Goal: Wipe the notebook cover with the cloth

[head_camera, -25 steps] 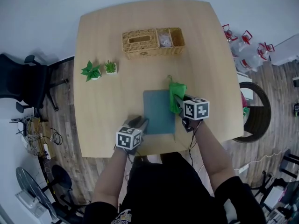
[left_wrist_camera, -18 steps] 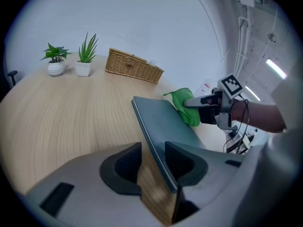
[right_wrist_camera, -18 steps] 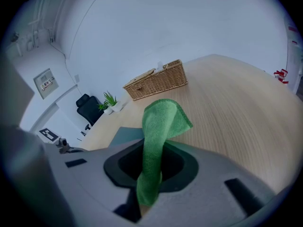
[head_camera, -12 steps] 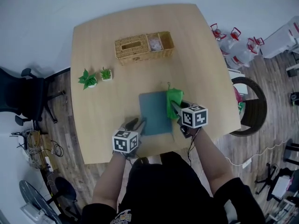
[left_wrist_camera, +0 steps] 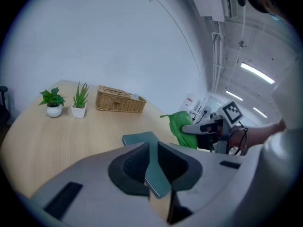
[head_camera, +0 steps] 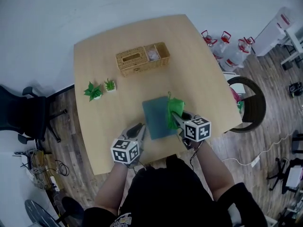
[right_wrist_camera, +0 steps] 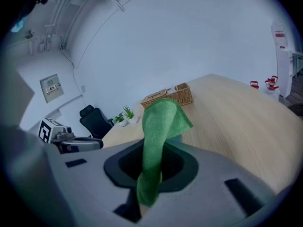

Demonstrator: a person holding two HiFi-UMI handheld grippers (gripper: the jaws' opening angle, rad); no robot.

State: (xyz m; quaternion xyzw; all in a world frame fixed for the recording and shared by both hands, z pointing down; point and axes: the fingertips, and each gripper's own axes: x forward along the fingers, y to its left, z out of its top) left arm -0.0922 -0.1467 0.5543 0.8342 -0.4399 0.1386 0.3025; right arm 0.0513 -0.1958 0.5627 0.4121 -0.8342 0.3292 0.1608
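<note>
A teal notebook (head_camera: 157, 117) lies on the wooden table (head_camera: 109, 122) close to its near edge. My left gripper (head_camera: 140, 129) is at the notebook's near left corner. Its jaws are closing, and in the left gripper view the notebook (left_wrist_camera: 158, 178) fills the narrow gap between them. The right gripper (head_camera: 176, 117) is shut on a green cloth (head_camera: 172, 109), which hangs over the notebook's right side. From the right gripper view the cloth (right_wrist_camera: 158, 126) rises out of the jaws and flops forward.
A wicker basket (head_camera: 141, 59) stands at the far middle of the table. Two small potted plants (head_camera: 93, 90) (head_camera: 110, 84) sit at the far left. A black office chair (head_camera: 23, 112) is left of the table and water bottles (head_camera: 227, 44) are on the floor to the right.
My left gripper's jaws have narrowed onto the notebook's near left corner. The right gripper with the cloth has stayed over the notebook's right side. The head view has shifted a little.
</note>
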